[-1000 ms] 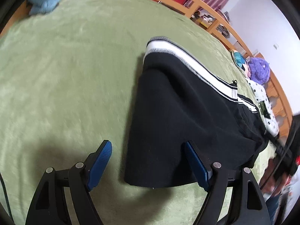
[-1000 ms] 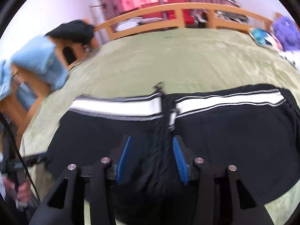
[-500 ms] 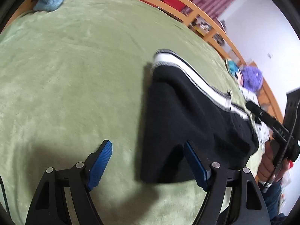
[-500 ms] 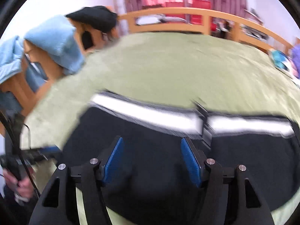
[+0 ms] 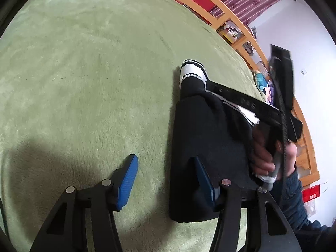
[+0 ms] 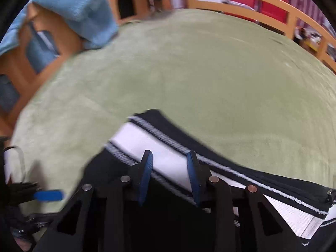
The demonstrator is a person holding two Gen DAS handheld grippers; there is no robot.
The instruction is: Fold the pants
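Observation:
Black pants with a white striped waistband lie folded on the green blanket. My left gripper is open at the near edge of the pants, with its right finger over the black cloth and its left finger over the blanket. My right gripper is open, its jaws either side of the white waistband without pinching it. In the left wrist view the right gripper's body and the hand holding it lie across the pants.
The green blanket covers the bed, bounded by a wooden rail. Blue cloth hangs on wooden furniture at the far left. Red boxes and curtains lie beyond the rail. A colourful item sits by the far rail.
My right gripper let go of the pants' middle, opened, and swung left over the waistband. The pants now lie folded narrower. My left gripper stayed open and shifted toward the pants.

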